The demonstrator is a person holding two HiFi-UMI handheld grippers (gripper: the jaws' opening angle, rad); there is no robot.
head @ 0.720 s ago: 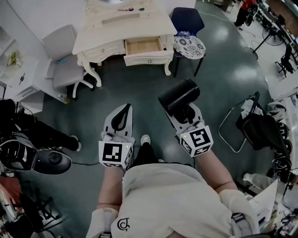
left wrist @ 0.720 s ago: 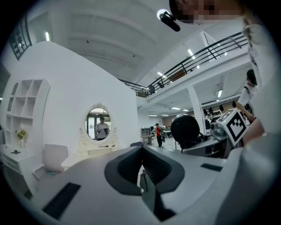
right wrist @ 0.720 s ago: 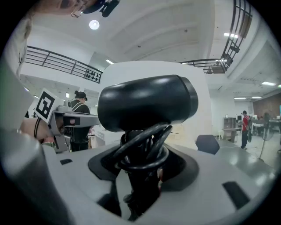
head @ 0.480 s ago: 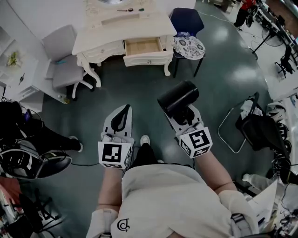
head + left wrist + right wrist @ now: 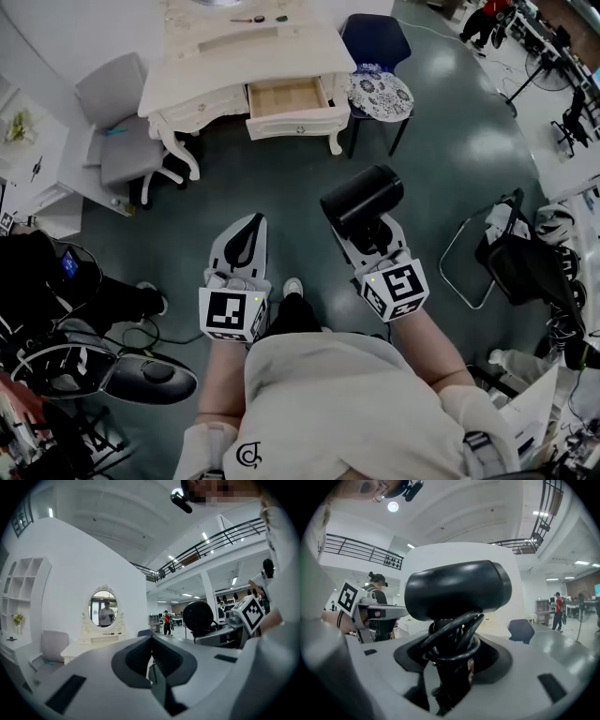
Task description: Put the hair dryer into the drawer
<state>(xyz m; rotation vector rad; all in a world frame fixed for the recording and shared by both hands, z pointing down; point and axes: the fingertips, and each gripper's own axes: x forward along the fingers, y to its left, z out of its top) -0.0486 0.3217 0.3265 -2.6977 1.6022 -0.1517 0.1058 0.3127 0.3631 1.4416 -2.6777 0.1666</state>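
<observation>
A black hair dryer (image 5: 362, 198) stands up out of my right gripper (image 5: 367, 232), whose jaws are shut on its handle with the cord wound round it. In the right gripper view the dryer's barrel (image 5: 457, 588) fills the middle above the right gripper (image 5: 450, 667). My left gripper (image 5: 251, 221) hangs beside it, shut and empty; its jaws meet in the left gripper view (image 5: 152, 645). Far ahead, the white vanity table (image 5: 234, 58) has its wooden drawer (image 5: 289, 94) pulled open. Both grippers are well short of the table, over the dark green floor.
A grey chair (image 5: 122, 141) stands left of the table, and a dark blue chair with a patterned cushion (image 5: 380, 92) to its right. A black folding chair with bags (image 5: 520, 258) is at the right. A person in black with equipment (image 5: 66, 309) is at the left.
Both grippers keep their pose, the dryer still held. The table has drifted slightly in the head view, and the dark equipment at the lower left has shifted down and right.
</observation>
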